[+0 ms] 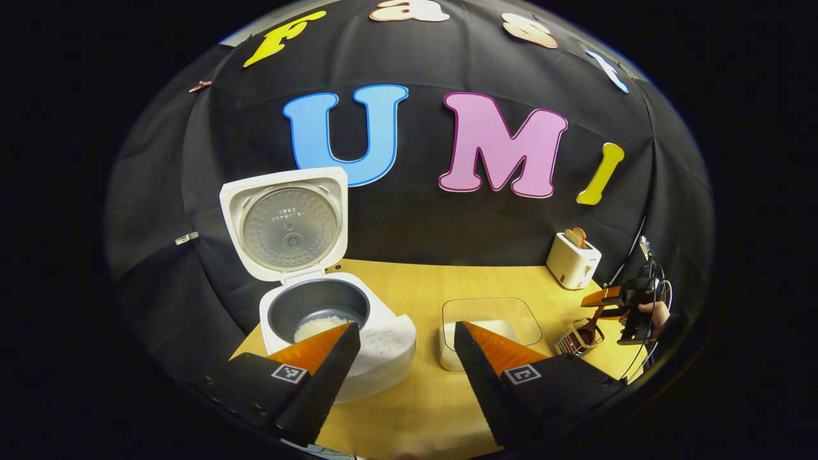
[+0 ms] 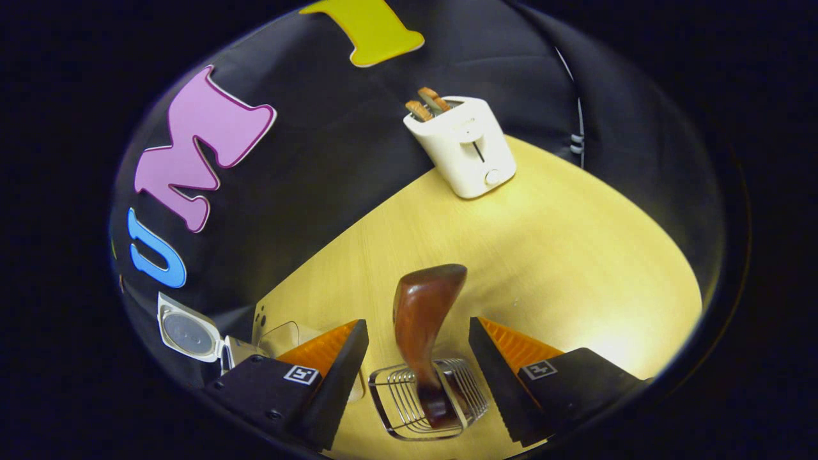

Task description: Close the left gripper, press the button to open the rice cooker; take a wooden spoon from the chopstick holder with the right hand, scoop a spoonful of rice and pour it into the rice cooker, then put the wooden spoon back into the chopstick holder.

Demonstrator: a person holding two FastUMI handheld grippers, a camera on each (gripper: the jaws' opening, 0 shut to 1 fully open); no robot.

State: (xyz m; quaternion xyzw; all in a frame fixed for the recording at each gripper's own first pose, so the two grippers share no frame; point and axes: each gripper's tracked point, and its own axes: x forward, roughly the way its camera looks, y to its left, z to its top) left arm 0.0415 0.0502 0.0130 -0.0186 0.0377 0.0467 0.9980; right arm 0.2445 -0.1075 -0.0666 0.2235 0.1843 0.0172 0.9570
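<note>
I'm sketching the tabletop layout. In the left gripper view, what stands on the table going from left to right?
Rice cooker, lid up → clear rice container → wire chopstick holder with the wooden spoon in it. The toaster sits farther back, above the holder.

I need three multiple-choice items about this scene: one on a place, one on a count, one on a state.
1. Where is the wooden spoon?
A. in the wire chopstick holder
B. in the rice cooker
C. on the toaster

2. How many slices stand in the toaster?
A. none
B. two
C. four

3. The rice cooker lid is
A. shut
B. removed
C. open

Answers: 1 A, its handle sits in the holder, between the right gripper fingers, untouched. 2 B, two brown tops show. 3 C, the lid stands up, with rice in the pot.
</note>
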